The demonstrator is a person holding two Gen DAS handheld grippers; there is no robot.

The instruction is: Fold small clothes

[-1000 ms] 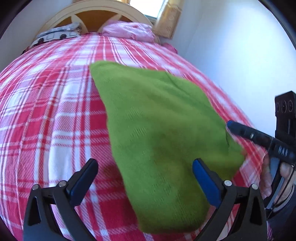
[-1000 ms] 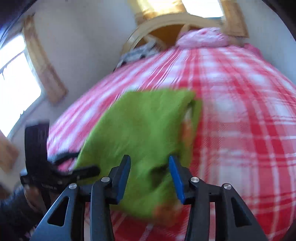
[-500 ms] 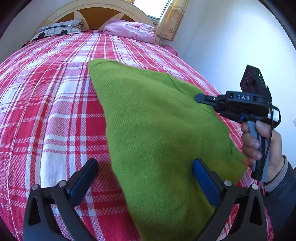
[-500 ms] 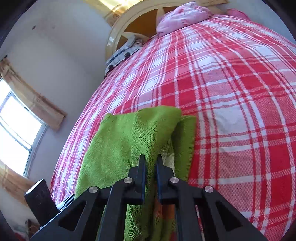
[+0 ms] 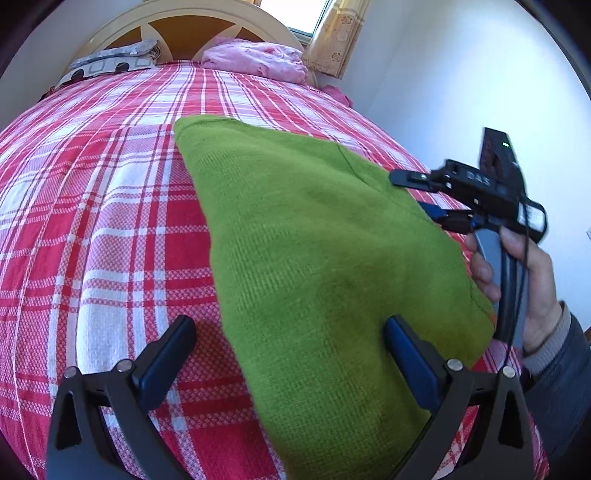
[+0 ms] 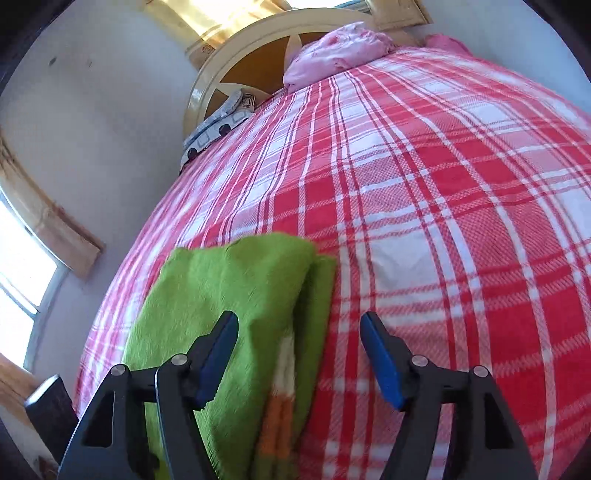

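I have the green knitted garment (image 5: pixel 325 258) lying doubled over near the right edge of the red-and-white plaid bed (image 5: pixel 110 221), both my left tool (image 5: pixel 288 354) and right tool (image 6: pixel 299 354) released, so I judge another fold remains.

We are seeing both views brightly daylit. In the left wrist view the window (image 5: pixel 303 16) at 12 o'clock is blowing out white; in the right wrist view another window (image 6: pixel 22 280) at 9 o'clock is glaring. The fisheye lens is bulging the bed (image 5: pixel 110 184) and darkening the corners. Motion blur is softening the green garment (image 6: pixel 236 295) and the right gripper (image 5: pixel 417 195); soft shadows are lying under the fingers (image 5: pixel 166 362).
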